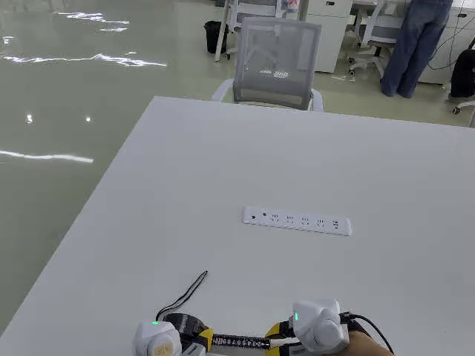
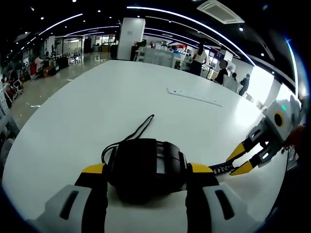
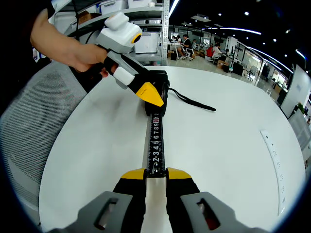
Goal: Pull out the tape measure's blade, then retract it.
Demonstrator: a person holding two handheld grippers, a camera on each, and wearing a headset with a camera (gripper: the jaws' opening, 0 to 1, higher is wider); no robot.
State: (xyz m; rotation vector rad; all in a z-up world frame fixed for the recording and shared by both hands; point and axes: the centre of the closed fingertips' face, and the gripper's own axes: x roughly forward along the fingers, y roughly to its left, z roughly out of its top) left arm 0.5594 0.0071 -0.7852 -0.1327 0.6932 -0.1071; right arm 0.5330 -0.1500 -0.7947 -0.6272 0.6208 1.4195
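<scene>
The black tape measure case (image 2: 146,167) sits on the white table, held between the yellow-tipped jaws of my left gripper (image 2: 146,171); it also shows far off as the case (image 3: 158,90) and at the near edge as the case (image 1: 185,326). Its black wrist strap (image 1: 184,294) trails away across the table. The black numbered blade (image 3: 155,145) runs from the case to my right gripper (image 3: 156,173), which is shut on the blade's end. In the head view the blade (image 1: 239,342) spans between the left gripper (image 1: 194,343) and the right gripper (image 1: 276,343).
A white power strip (image 1: 297,221) lies mid-table ahead. A grey mesh chair (image 1: 274,63) stands at the table's far edge. A person in jeans (image 1: 415,44) stands at the back right. The bare table (image 1: 297,156) stretches ahead.
</scene>
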